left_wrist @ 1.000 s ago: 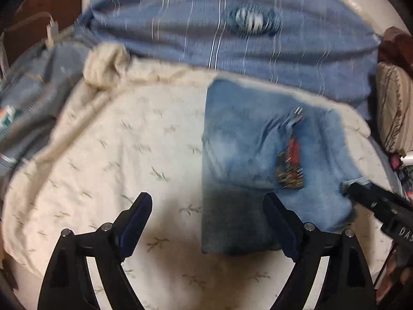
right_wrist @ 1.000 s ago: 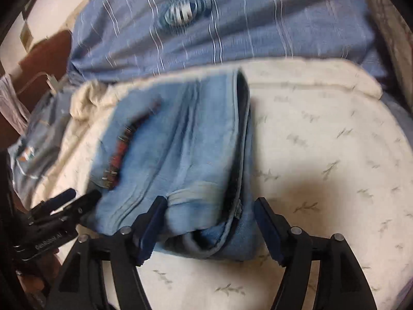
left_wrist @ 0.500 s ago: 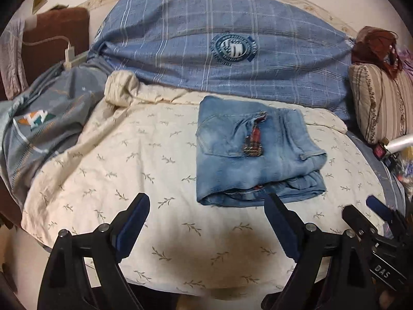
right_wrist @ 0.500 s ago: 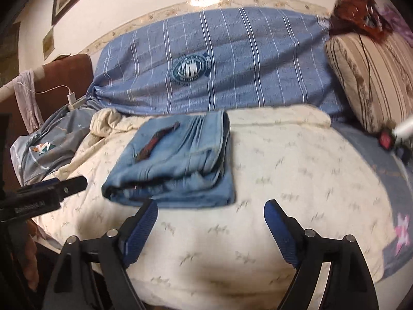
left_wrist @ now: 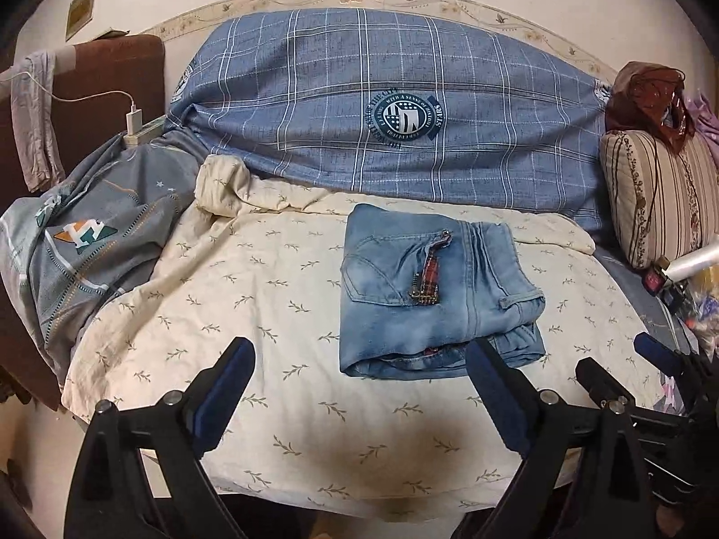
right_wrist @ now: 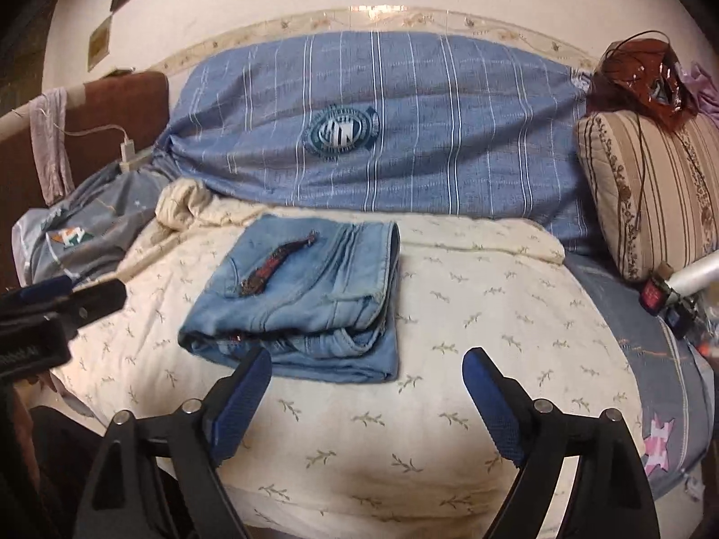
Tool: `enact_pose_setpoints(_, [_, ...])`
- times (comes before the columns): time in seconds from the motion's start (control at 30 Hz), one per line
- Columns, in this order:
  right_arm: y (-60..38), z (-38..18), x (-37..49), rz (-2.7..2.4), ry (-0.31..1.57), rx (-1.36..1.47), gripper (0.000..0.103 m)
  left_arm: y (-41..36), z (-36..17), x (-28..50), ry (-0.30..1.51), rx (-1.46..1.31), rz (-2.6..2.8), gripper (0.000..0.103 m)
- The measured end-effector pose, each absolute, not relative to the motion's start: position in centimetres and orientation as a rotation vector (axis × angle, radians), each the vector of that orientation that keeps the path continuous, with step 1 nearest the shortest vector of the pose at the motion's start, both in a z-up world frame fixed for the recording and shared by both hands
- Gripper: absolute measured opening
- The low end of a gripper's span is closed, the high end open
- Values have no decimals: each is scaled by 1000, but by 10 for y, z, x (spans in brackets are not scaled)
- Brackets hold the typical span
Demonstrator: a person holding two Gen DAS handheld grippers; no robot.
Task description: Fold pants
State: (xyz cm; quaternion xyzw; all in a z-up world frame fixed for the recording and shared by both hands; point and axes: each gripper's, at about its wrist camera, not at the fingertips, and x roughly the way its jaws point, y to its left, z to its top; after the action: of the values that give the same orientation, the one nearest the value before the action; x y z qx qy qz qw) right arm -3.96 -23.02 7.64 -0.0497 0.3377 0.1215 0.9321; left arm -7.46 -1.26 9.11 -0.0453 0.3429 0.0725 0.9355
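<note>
- Pants point(left_wrist: 431, 296): light-blue denim, folded into a compact rectangular bundle, laid flat on the cream leaf-print cover point(left_wrist: 269, 305), toward its far side. A back pocket and a red plaid trim strip point(left_wrist: 429, 278) are shown on top.
- Left gripper point(left_wrist: 359, 386): fingers spread wide, nothing between them; held above the near part of the cover, clear of the pants. Its right finger overlaps the bundle's near edge only in line of sight.
- Right gripper point(right_wrist: 368, 386): likewise released and empty, held short of the bundle's near edge point(right_wrist: 314, 359).
- Shown only by the right wrist view: the stacked layers of the fold along the bundle's right side point(right_wrist: 391, 296), and a pink-and-white patch point(right_wrist: 658, 444) on the blue sheet at far right.
- Shown more sharply by the left wrist view: the round crest point(left_wrist: 406, 117) on the blue checked quilt point(left_wrist: 359, 90) behind the pants; the same crest is blurred in the right view.
- Cross-sightings: the right gripper's fingers are seen at the right edge of the left view point(left_wrist: 629, 373); the left gripper is seen at the left edge of the right view point(right_wrist: 54, 301).
- Common to both views: striped cushion point(left_wrist: 656, 197), grey bedding with an orange-green emblem point(left_wrist: 90, 242), white charger plug point(left_wrist: 134, 119).
</note>
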Motion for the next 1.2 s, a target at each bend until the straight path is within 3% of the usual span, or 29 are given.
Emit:
enact_pose_setpoints(0.47, [-231, 83, -40, 219, 652, -96, 89, -1, 78, -75, 667, -58, 131, 95])
enact_pose_setpoints(0.67, [-224, 94, -31, 249, 628, -86, 89, 0, 111, -85, 556, -33, 102, 95])
enact_pose_setpoints(0.83, [-220, 89, -26, 270, 668, -64, 89, 7, 100, -80, 631, -60, 91, 95])
enact_pose_setpoints(1.03, [-205, 64, -25, 316, 859, -146, 89, 7, 79, -79, 756, -54, 116, 95])
enact_pose_setpoints(1.2, [-212, 70, -33, 306, 868, -133, 89, -3, 74, -74, 797, -29, 111, 95])
